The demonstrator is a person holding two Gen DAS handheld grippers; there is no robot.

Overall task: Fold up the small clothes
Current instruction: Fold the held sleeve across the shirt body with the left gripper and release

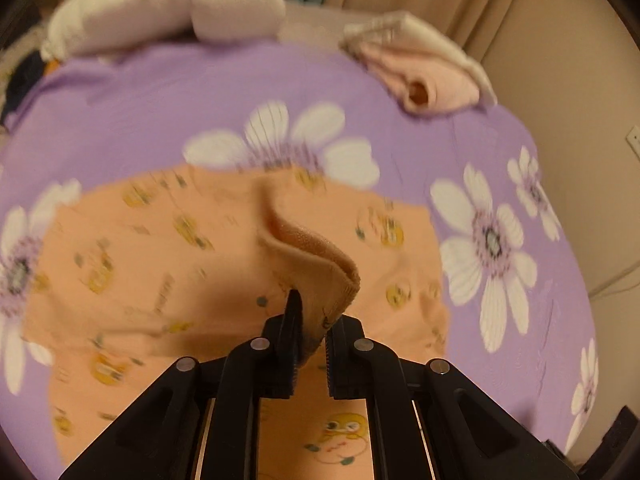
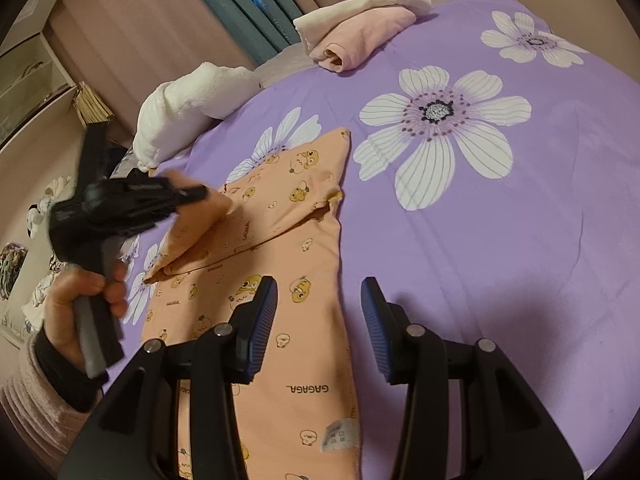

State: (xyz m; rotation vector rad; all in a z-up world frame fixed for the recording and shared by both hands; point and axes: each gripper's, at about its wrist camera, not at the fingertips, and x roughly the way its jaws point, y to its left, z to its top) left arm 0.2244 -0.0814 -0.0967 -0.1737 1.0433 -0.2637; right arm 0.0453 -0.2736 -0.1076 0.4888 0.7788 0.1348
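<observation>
An orange garment with yellow cartoon prints (image 2: 280, 240) lies on the purple flowered bedsheet (image 2: 480, 240). My left gripper (image 1: 312, 320) is shut on a ribbed cuff of this garment (image 1: 324, 264), lifted above the rest of the cloth (image 1: 140, 248). In the right wrist view a hand holds the left gripper (image 2: 200, 194) over the garment's far left part, with a sleeve folded across. My right gripper (image 2: 318, 300) stands open above the garment's near right edge, with nothing pressed between its blue pads (image 2: 264, 320).
A folded pink and cream pile (image 2: 360, 36) lies at the far side of the bed. A white fluffy towel bundle (image 2: 188, 108) sits at the far left. Curtains (image 2: 240, 8) hang behind. The sheet to the right of the garment is bare.
</observation>
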